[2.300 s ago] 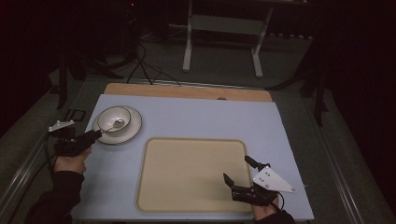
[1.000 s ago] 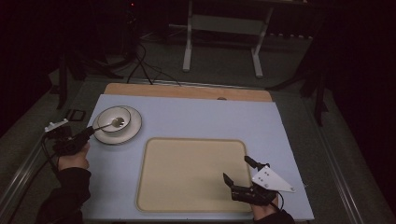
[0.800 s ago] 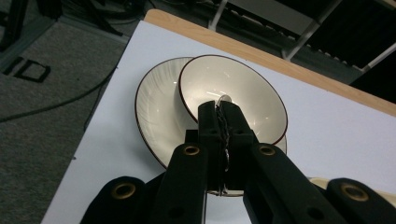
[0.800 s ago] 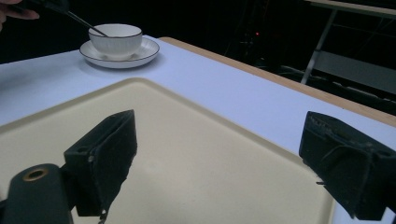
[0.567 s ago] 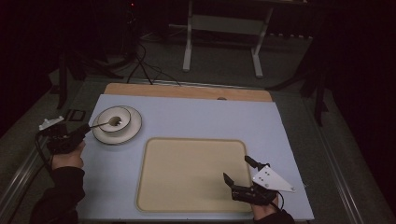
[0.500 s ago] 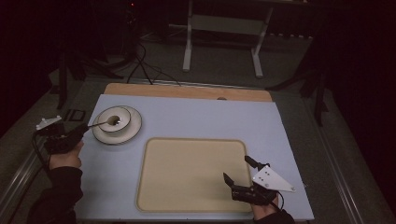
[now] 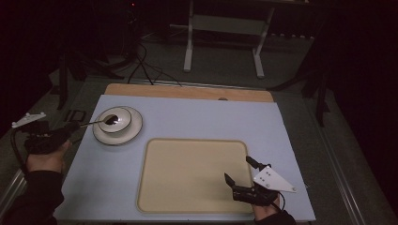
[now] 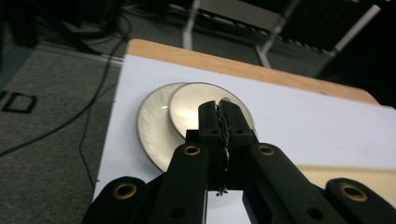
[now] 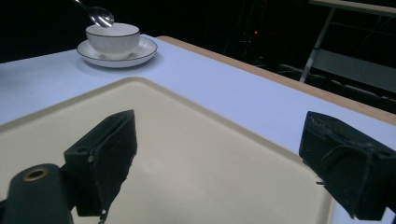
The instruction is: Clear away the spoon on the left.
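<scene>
Overhead, a pale blue table (image 7: 197,117) stands amid a dark room.

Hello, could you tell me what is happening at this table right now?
A person holds a gripper in each hand. The left gripper is shut on a spoon, holding its bowl end over the white bowl that sits on a saucer at the table's far left. The right gripper rests open over the near right corner of the beige tray, holding nothing.

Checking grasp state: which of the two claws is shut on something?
The left claw, jaws pressed together on the spoon over the bowl. The right claw hovers wide open above the beige tray, holding nothing.
</scene>
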A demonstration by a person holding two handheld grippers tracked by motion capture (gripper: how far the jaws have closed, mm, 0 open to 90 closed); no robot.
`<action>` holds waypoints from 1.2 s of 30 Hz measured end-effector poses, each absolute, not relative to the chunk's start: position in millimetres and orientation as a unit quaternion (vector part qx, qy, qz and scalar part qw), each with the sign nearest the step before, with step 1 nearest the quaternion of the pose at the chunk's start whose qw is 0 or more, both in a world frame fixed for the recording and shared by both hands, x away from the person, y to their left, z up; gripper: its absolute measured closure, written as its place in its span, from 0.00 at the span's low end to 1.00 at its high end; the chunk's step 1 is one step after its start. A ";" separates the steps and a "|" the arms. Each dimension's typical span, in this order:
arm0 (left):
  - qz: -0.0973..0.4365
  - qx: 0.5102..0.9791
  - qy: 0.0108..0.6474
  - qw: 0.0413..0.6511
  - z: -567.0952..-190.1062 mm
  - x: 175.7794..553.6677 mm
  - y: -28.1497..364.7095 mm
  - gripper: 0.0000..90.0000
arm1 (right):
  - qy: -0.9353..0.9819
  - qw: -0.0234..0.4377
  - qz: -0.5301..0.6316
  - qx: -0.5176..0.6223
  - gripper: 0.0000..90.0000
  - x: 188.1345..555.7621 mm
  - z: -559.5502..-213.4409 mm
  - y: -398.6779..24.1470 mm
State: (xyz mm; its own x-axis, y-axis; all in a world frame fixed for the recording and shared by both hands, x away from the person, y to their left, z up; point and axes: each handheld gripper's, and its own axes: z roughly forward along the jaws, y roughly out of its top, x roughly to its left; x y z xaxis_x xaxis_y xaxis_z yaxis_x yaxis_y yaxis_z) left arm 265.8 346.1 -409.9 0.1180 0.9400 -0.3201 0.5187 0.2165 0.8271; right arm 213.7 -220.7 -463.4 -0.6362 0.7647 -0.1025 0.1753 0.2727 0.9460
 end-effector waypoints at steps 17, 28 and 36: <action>0.172 0.683 0.513 0.491 -382.6 255.3 318.4 0.99 | 0.743 0.287 0.515 0.317 0.13 213.8 -463.3 -221.4; 0.124 0.742 0.439 0.491 -376.0 256.3 294.8 0.99 | 0.742 0.288 0.516 0.317 0.13 213.5 -463.0 -221.6; 0.073 0.788 0.385 0.476 -374.7 257.3 274.3 0.99 | 0.742 0.287 0.516 0.317 0.13 213.6 -463.0 -221.5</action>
State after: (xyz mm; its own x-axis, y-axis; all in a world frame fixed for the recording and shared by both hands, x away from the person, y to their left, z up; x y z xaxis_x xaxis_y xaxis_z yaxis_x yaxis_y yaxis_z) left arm 257.3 274.3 -374.7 0.6938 0.6748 -0.2515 0.5368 -0.2517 0.8053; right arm 213.6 -221.5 -463.0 -0.6337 0.7672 -0.0994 0.1741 0.2666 0.9480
